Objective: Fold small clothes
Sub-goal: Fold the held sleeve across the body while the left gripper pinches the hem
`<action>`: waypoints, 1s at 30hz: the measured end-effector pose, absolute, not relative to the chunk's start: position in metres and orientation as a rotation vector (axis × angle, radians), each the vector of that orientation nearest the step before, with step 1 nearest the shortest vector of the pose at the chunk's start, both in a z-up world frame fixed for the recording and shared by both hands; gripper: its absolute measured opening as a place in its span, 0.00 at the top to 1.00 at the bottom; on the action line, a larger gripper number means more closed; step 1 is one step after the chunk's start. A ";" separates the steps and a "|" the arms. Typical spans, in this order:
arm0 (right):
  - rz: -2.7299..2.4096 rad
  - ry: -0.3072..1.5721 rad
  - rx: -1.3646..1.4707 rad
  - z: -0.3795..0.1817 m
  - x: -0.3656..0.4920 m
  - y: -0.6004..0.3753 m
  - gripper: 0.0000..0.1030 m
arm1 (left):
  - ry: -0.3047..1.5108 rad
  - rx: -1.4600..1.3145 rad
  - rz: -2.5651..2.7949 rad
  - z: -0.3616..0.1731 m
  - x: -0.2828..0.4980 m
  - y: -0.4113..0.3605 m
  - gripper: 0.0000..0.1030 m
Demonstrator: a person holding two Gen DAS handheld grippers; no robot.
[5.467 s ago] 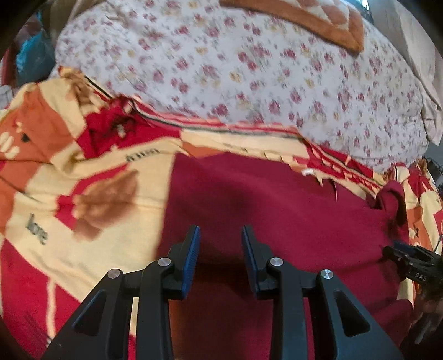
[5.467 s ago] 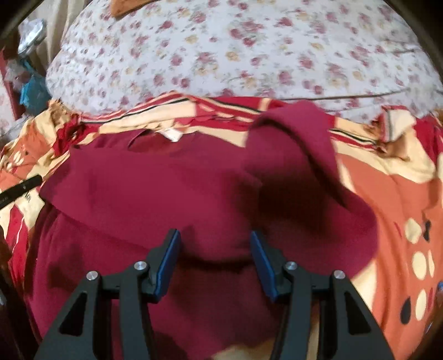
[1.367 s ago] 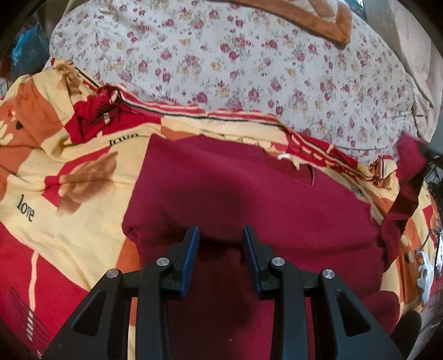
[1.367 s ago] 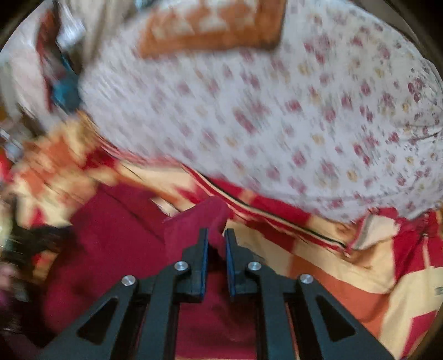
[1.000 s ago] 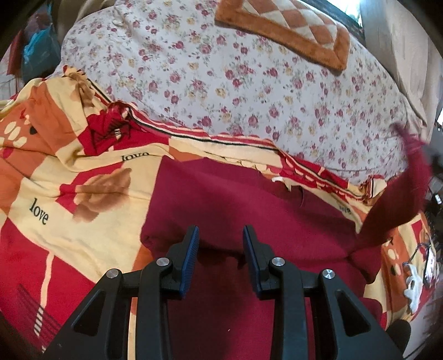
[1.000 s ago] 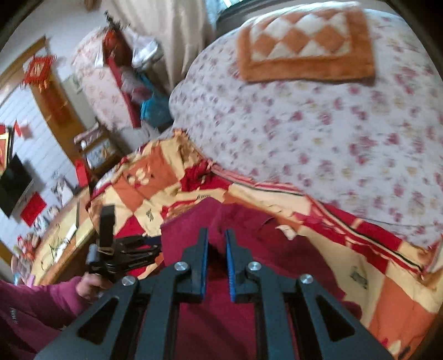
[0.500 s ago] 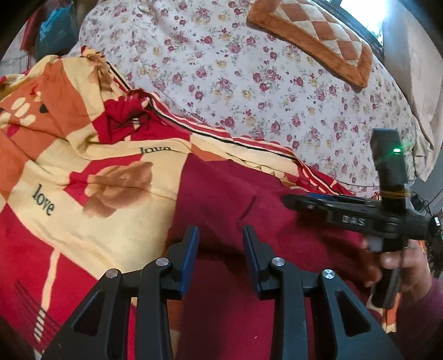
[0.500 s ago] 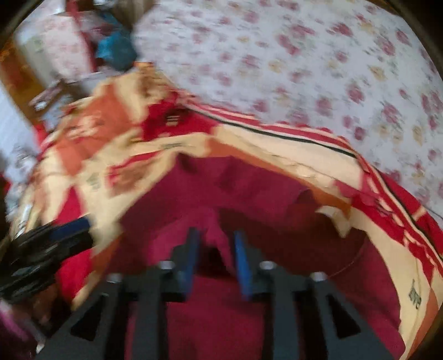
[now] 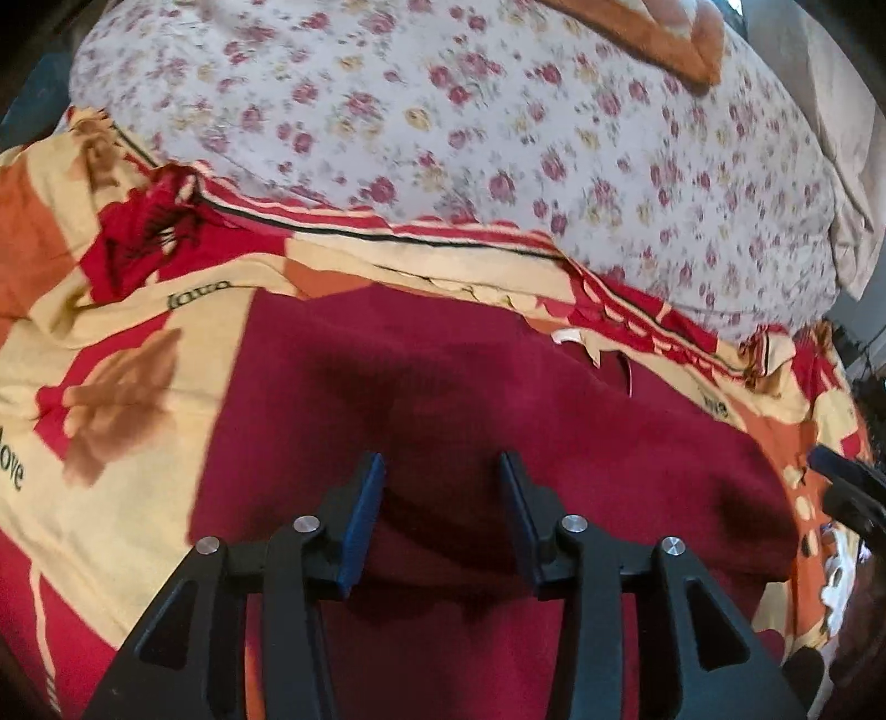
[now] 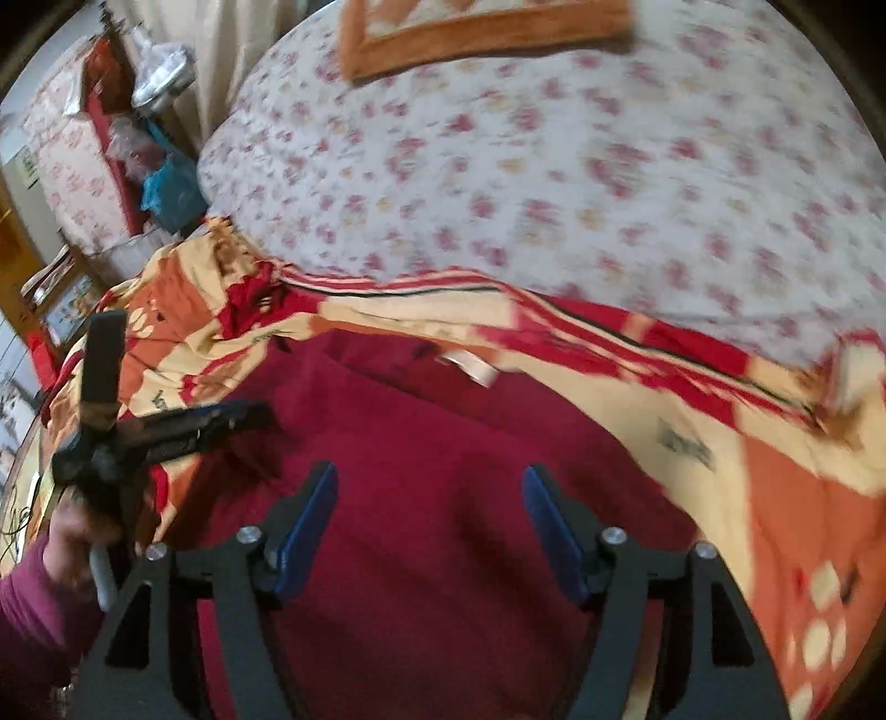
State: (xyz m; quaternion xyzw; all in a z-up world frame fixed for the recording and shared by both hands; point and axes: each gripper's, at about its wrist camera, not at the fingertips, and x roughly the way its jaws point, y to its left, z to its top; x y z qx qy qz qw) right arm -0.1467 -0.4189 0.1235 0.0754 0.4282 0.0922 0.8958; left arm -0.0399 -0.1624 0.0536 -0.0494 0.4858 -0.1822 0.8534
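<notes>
Right now your left gripper (image 9: 440, 471) sits low in the middle of its own view, its jaws opening over the dark red garment (image 9: 470, 399). A raised fold of that cloth lies between the blue pads (image 9: 362, 520), but you cannot tell whether they touch it. In the right wrist view the same gripper (image 10: 221, 418) shows at the left edge, held in your hand (image 10: 72, 531) above a purple sleeve (image 10: 33, 603).

Your right gripper (image 10: 429, 482) stands at the bottom centre of its view, jaws opening wide, with nothing gripped; the garment (image 10: 443, 443) lies flat beneath and apart from its blue pads (image 10: 304, 526). Only its dark tip (image 9: 841, 476) peeks in at the right edge of the left wrist view.

You have the garment spread across the middle of both views, on a red, orange and cream patterned bedspread (image 9: 138, 343). A white neck label (image 10: 470, 365) shows at its far edge. Behind it, filling the upper half of each view, is a floral quilt (image 9: 498, 138), with an orange checked mat (image 10: 476, 33) on it at the top.
</notes>
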 end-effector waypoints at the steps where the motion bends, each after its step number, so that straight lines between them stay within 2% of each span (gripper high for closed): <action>1: 0.173 0.894 0.171 0.120 -0.157 -0.429 0.25 | 1.028 -0.094 -0.394 0.052 -0.040 -0.167 0.80; 3: 0.137 0.924 0.189 0.107 -0.172 -0.446 0.25 | 1.042 -0.098 -0.409 0.051 -0.038 -0.173 0.87; 4: 0.124 0.938 0.194 0.102 -0.177 -0.452 0.25 | 1.048 -0.102 -0.411 0.051 -0.037 -0.175 0.97; 5: 0.114 0.950 0.199 0.097 -0.181 -0.456 0.25 | 1.050 -0.101 -0.411 0.052 -0.036 -0.176 1.00; 13: 0.026 0.914 0.321 0.089 -0.200 -0.494 0.24 | 0.903 -0.132 -0.387 0.107 -0.049 -0.151 1.00; 15: -0.003 0.925 0.345 0.086 -0.196 -0.501 0.20 | 0.913 -0.152 -0.363 0.105 -0.049 -0.138 1.00; 20: -0.019 0.963 0.419 0.068 -0.171 -0.506 0.20 | 0.989 -0.160 -0.338 0.080 -0.047 -0.131 1.00; 26: 0.010 1.005 0.540 0.040 -0.126 -0.501 0.20 | 0.989 -0.173 -0.350 0.080 -0.049 -0.131 1.00; 27: 0.024 1.011 0.544 0.037 -0.121 -0.499 0.23 | 0.990 -0.171 -0.352 0.081 -0.048 -0.132 1.00; 30: 0.003 0.999 0.423 0.043 -0.113 -0.490 0.78 | 1.000 -0.181 -0.383 0.085 -0.047 -0.135 1.00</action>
